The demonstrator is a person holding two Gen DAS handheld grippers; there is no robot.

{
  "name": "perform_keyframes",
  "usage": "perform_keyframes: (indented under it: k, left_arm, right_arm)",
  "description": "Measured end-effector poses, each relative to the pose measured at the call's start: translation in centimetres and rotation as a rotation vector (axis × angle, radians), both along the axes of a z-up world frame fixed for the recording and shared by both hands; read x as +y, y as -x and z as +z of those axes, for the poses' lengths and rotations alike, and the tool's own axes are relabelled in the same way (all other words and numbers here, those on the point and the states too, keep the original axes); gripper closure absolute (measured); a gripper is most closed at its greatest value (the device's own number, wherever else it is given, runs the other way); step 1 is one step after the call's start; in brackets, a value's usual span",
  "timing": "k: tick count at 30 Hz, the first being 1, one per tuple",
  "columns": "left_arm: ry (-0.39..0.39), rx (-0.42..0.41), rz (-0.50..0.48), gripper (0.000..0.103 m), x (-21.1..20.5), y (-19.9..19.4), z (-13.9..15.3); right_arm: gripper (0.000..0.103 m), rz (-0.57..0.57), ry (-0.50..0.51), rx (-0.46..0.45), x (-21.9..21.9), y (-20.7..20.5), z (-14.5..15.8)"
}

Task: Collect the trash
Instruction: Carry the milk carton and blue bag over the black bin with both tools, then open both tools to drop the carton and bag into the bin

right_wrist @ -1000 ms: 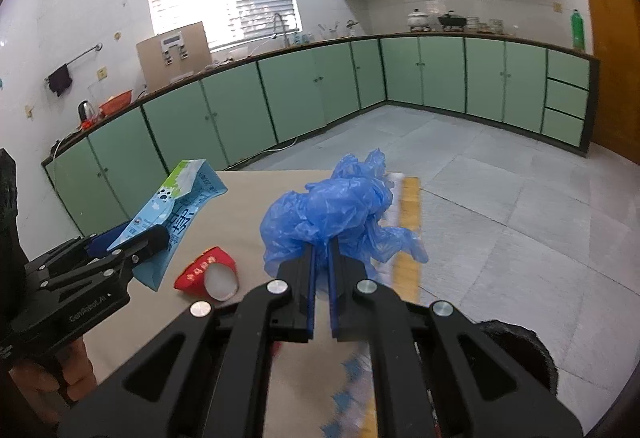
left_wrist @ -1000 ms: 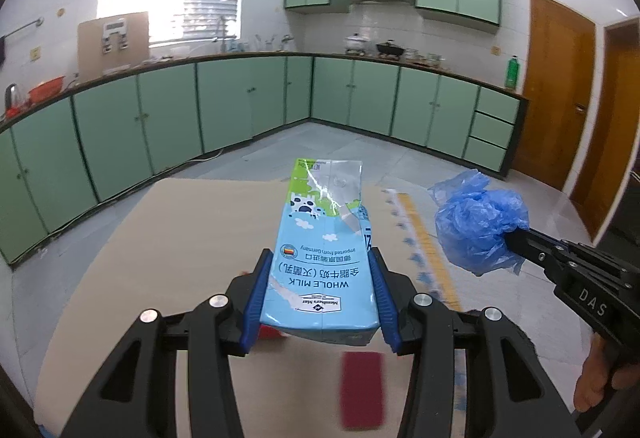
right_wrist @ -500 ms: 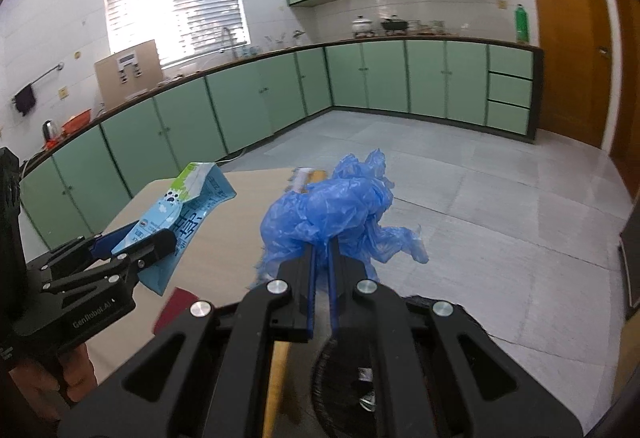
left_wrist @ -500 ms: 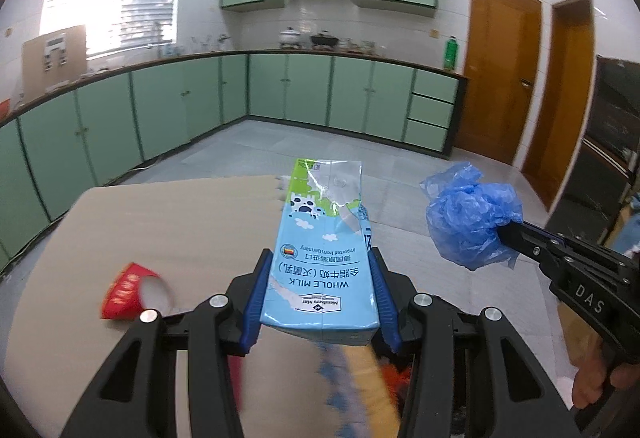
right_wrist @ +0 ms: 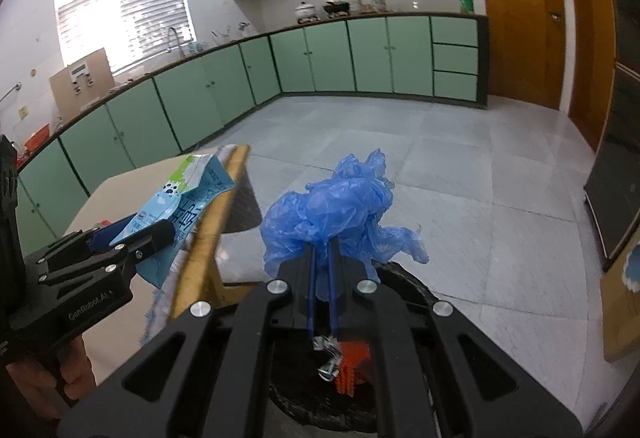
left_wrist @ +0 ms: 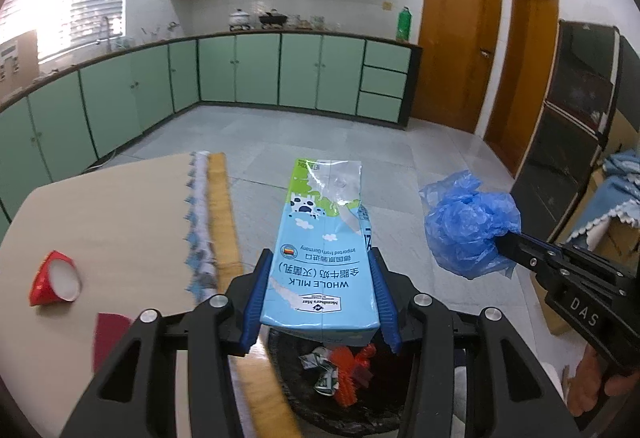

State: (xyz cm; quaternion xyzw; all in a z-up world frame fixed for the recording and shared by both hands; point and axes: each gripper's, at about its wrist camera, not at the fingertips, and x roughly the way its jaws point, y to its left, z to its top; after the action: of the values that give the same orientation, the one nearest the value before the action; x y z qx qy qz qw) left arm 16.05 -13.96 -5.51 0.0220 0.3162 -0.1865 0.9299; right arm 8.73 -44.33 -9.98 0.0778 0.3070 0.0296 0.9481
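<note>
My left gripper (left_wrist: 320,278) is shut on a flattened blue whole milk carton (left_wrist: 324,250) and holds it over a black-lined trash bin (left_wrist: 384,410) beside the table. My right gripper (right_wrist: 322,258) is shut on a crumpled blue plastic bag (right_wrist: 332,213), also above the bin (right_wrist: 408,282). The bag (left_wrist: 468,230) shows right of the carton in the left wrist view; the carton (right_wrist: 180,205) and left gripper (right_wrist: 136,242) show at left in the right wrist view. Red and silver scraps (left_wrist: 344,370) lie in the bin. A red paper cup (left_wrist: 54,286) lies on its side on the table.
The beige table (left_wrist: 112,222) has a patterned cloth edge and wooden rim (left_wrist: 222,209) next to the bin. A dark red flat piece (left_wrist: 110,330) lies on the table near me. Green cabinets (left_wrist: 280,69) line the walls; a dark cabinet (left_wrist: 576,141) and boxes stand right.
Both grippers have swung right, off the table and over the trash bin, each keeping its load. The bin with scraps has come into view below them.
</note>
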Motion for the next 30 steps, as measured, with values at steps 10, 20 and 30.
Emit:
perform_keyframes:
  k: [10, 20, 30]
  left_arm:
    - [-0.023, 0.061, -0.048, 0.056, -3.8, -0.6, -4.2]
    - [-0.062, 0.140, -0.069, 0.056, -5.9, -2.8, -7.8]
    - [-0.058, 0.221, -0.092, 0.041, -6.7, -4.6, -9.8]
  right_arm:
    - [0.099, -0.047, -0.024, 0.075, -2.5, -0.4, -4.3]
    - [0.098, -0.062, -0.034, 0.155, -3.3, -2.8, -8.2]
    - [0.070, -0.096, -0.030, 0.204, -4.0, -4.1, -10.6]
